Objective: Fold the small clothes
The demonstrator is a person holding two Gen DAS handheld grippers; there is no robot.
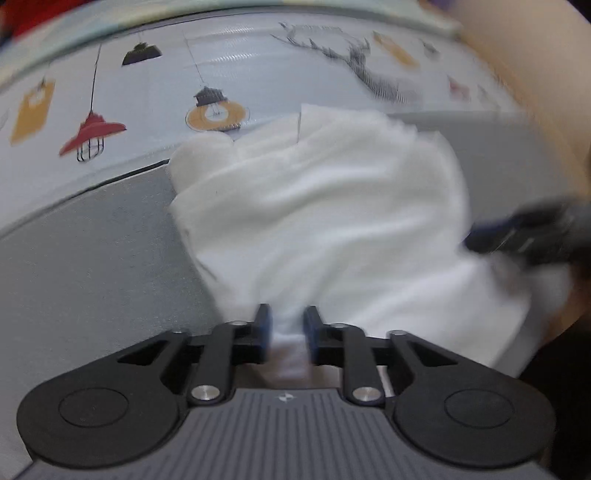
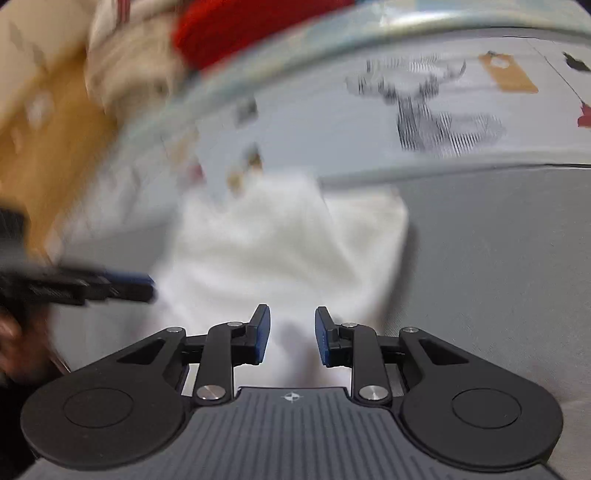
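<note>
A small white garment (image 1: pixel 325 206) lies crumpled on a grey mat (image 1: pixel 92 258). My left gripper (image 1: pixel 288 325) is at its near edge, with a bunched fold of the white cloth pinched between the blue pads. In the left wrist view, my right gripper (image 1: pixel 480 240) shows blurred at the garment's right side. In the right wrist view, the right gripper (image 2: pixel 291 332) hovers over the same white garment (image 2: pixel 266 251), jaws apart, the cloth below them and not gripped. The left gripper (image 2: pixel 147 286) reaches in from the left there.
The grey mat (image 2: pixel 498 258) lies on a pale tablecloth (image 1: pixel 147 110) printed with lamps and a deer. Beyond the table's far edge sit a red item (image 2: pixel 240 26) and a blurred beige bundle (image 2: pixel 129 66). A person's arm (image 1: pixel 535 74) shows at the upper right.
</note>
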